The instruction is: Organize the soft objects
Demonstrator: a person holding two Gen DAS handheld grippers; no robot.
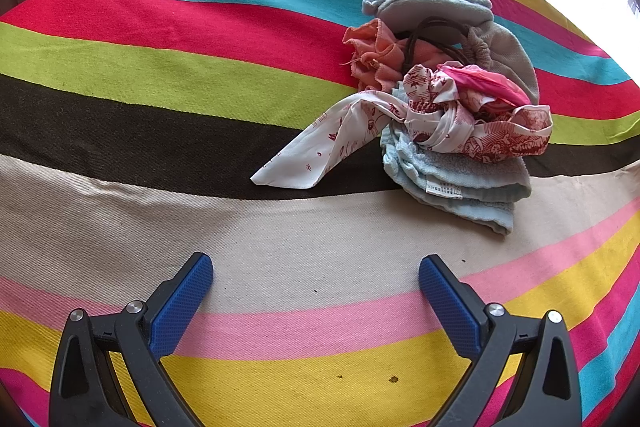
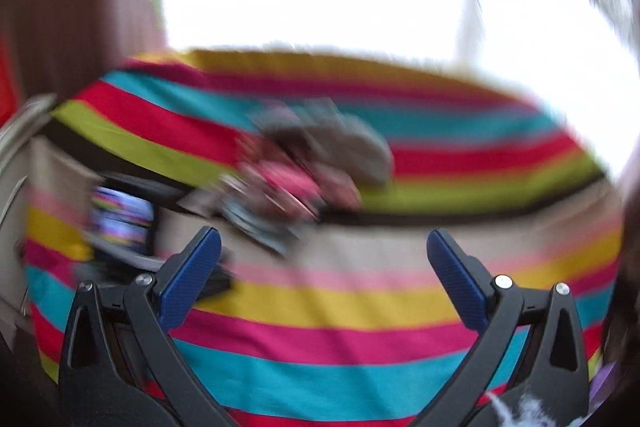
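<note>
A heap of soft things [image 1: 448,99] sits in a loose knot on the striped cloth [image 1: 180,39] that covers the counter, lying across its lime, black and cream bands, ahead and to the right of the left tool [image 1: 316,279]. On top lies a white scarf with red print [image 1: 440,123], one flat tail of it trailing out to the left over the black band; under it a pale blue towel [image 1: 460,179] is bunched in folds, its sewn label showing at the near edge. Behind are a salmon cloth [image 1: 372,55], a bright pink piece [image 1: 488,87], dark elastic loops [image 1: 436,39] and grey fleece items [image 1: 420,5] at the back. All of this looks light and limp, so it should sag and drag its neighbours when lifted; the thin scarf is probably slippery, the towel thicker and easier to pinch. The free scarf tail seems the cleanest place to take hold, since it lies clear of the rest. The left tool hovers over the cream band with its blue pads spread wide and nothing between them. The right tool [image 2: 324,267] is likewise spread and empty; its view is badly blurred, showing the heap only as a smear further off.
</note>
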